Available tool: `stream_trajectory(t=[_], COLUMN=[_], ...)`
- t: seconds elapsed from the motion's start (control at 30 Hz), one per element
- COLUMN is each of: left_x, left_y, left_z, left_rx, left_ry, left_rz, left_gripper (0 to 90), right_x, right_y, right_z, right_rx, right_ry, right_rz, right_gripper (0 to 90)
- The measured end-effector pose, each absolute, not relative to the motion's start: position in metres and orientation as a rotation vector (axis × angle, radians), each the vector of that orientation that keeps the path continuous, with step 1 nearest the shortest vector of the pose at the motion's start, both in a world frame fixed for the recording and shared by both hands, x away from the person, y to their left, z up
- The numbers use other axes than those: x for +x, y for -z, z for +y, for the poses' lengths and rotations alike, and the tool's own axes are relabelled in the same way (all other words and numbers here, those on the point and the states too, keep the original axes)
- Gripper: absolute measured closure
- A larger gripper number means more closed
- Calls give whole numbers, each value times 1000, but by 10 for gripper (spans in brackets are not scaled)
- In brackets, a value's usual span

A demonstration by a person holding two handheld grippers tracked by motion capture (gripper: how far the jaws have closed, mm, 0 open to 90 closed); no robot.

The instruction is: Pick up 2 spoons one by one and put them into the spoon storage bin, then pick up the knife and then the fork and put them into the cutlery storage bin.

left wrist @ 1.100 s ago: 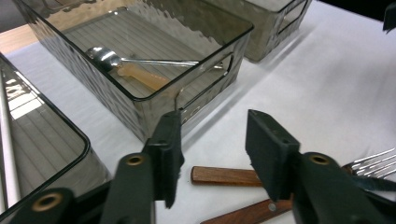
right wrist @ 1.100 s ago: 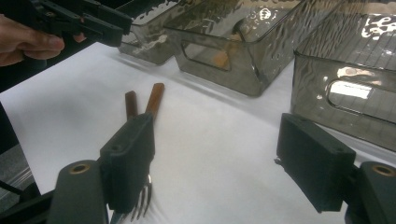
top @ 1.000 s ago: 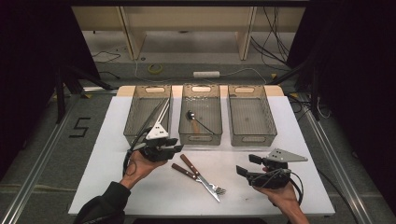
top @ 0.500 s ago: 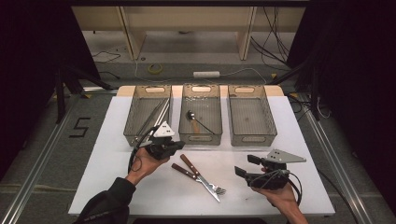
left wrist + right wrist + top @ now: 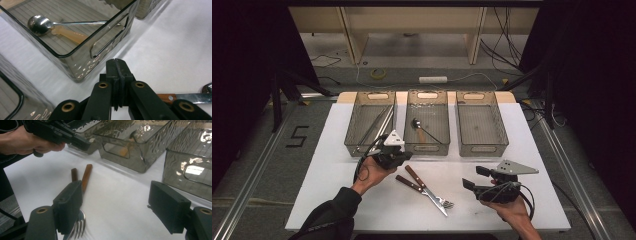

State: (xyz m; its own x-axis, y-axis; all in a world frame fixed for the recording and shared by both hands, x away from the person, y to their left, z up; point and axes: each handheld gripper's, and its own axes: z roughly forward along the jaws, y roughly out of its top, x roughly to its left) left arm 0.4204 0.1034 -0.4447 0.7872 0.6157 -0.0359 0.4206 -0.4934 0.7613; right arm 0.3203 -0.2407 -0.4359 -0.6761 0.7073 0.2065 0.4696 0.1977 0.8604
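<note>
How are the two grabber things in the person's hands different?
The left gripper has its fingers pressed shut with nothing between them; the right gripper has its fingers spread wide open. The left gripper sits close to the middle bin; the right gripper sits near the table's front edge. Both are black and hand-held.

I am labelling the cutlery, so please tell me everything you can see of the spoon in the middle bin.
The spoon is shiny metal, with a round bowl and a long thin handle. It lies flat on the ribbed floor of the middle bin, a clear grey plastic one with a cut-out grip. Its bowl points toward the far left, its handle toward the near right wall. A pale orange piece lies under or beside the bowl. No gripper touches it.
</note>
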Motion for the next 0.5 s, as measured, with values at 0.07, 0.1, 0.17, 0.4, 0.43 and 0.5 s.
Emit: stream_trajectory(t=[0.07, 0.1, 0.17, 0.4, 0.43, 0.5], left_x=[421, 422, 423, 427, 428, 428], left_y=[446, 446, 448, 454, 455, 457], left_z=[101, 101, 99, 93, 93, 91], left_rx=[2166, 2174, 2177, 2210, 2213, 2226], left_ry=[-305, -305, -305, -295, -295, -290], left_rz=[767, 762, 762, 766, 766, 764], left_gripper=[887, 887, 888, 888, 888, 888], right_x=[320, 320, 320, 320, 320, 320], right_y=[436, 436, 435, 435, 435, 435], right_z=[-241, -241, -241, -240, -240, -240], right_rx=[1121, 1123, 1121, 1115, 1115, 1112], right_ry=[-1472, -1473, -1474, -1474, -1473, -1470], right_rz=[2239, 2239, 2237, 2240, 2241, 2243], right_gripper=[283, 283, 284, 284, 283, 283])
